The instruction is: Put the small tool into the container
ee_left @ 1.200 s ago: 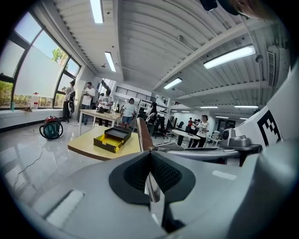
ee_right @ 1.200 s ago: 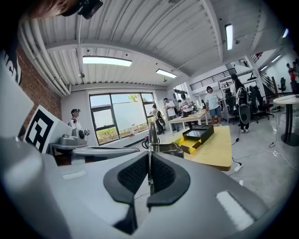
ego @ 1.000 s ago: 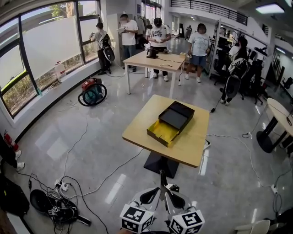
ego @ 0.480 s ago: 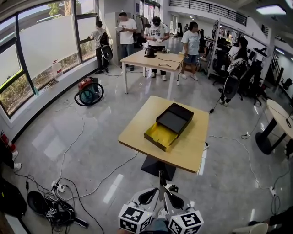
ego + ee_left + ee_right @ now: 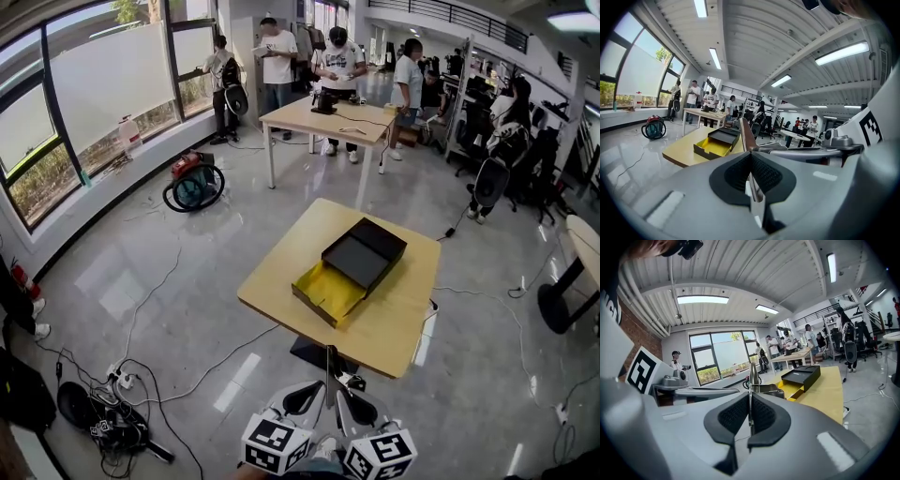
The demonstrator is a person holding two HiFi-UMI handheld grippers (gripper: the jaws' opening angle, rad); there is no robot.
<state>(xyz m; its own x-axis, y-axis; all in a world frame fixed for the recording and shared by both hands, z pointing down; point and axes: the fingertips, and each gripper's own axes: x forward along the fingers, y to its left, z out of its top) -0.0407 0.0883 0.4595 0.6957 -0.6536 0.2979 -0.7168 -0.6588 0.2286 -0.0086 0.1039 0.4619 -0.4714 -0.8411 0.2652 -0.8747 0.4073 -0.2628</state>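
Observation:
A black box with a yellow drawer pulled out [image 5: 330,291] lies on a light wooden table [image 5: 394,328] some way ahead of me. It also shows as the box [image 5: 716,140] and the box [image 5: 802,375] in the gripper views. Both grippers are held close together at the bottom of the head view, well short of the table. A thin metal tool [image 5: 328,367] stands upright between them. My left gripper [image 5: 314,401] [image 5: 751,163] is shut on this tool [image 5: 743,131]. My right gripper [image 5: 350,406] [image 5: 750,405] is shut on the same tool [image 5: 753,373].
The table stands on a black pedestal base [image 5: 328,354] on a glossy floor. Cables and a power strip [image 5: 122,380] lie at the left. A red and teal vacuum [image 5: 192,183] sits by the windows. Behind is another table [image 5: 323,117] with several people. Office chairs [image 5: 492,178] stand at the right.
The table and box sit slightly lower and nearer in the head view, and the room has shifted a little. Both grippers stay together on the tool.

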